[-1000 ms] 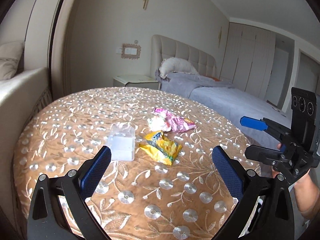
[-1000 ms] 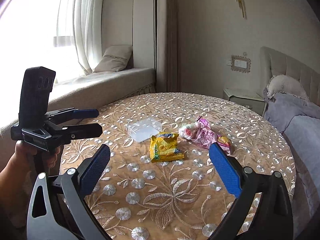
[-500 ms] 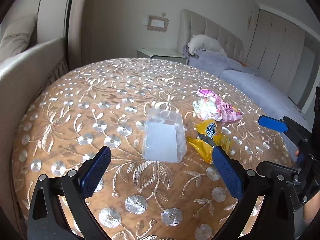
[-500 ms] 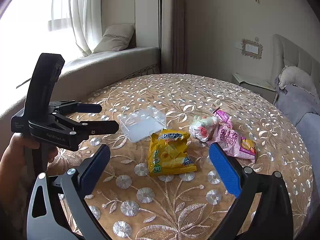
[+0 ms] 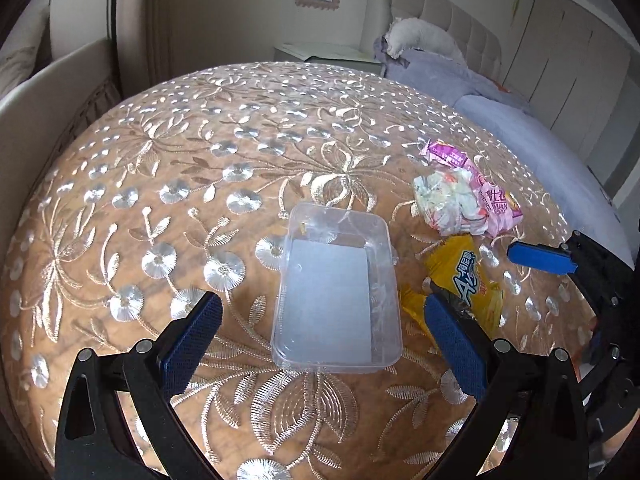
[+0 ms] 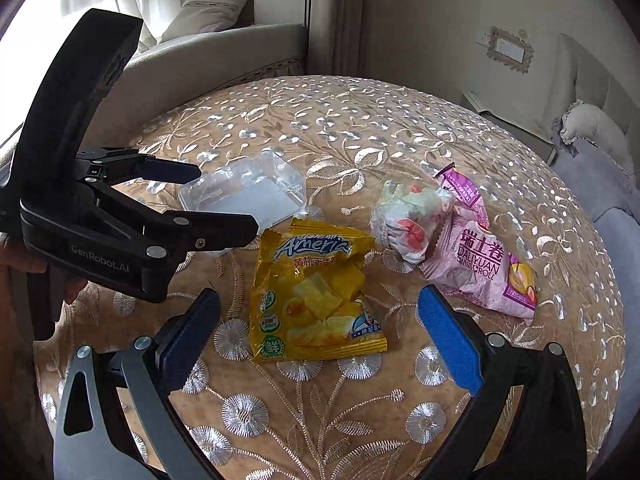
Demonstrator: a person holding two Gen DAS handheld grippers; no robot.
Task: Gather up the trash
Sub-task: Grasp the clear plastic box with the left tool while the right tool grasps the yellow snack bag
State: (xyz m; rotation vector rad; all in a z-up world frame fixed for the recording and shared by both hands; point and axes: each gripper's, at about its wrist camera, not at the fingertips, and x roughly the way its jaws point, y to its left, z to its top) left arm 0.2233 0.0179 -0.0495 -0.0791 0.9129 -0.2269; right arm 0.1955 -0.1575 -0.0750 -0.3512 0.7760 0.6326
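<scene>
A clear plastic tray [image 5: 336, 292] lies on the round embroidered table [image 5: 200, 184]; it also shows in the right wrist view [image 6: 244, 196]. My left gripper [image 5: 320, 340] is open, its blue pads either side of the tray's near end, just above it. A yellow snack bag [image 6: 316, 300] lies flat between the open pads of my right gripper [image 6: 320, 332], which hovers over its near edge. A crumpled white wrapper [image 6: 408, 220] and a pink Swiss-roll wrapper [image 6: 484, 264] lie to the right. The yellow bag [image 5: 464, 276] sits right of the tray.
A cushioned window seat [image 6: 208, 52] runs behind the table on the left. A bed [image 5: 500, 92] and a nightstand [image 5: 324, 54] stand behind and to the right. The table's edge curves close on every side.
Both grippers moved forward and down toward the table. The left now straddles the tray's near end; the right has closed in on the yellow bag. Both stay open.
</scene>
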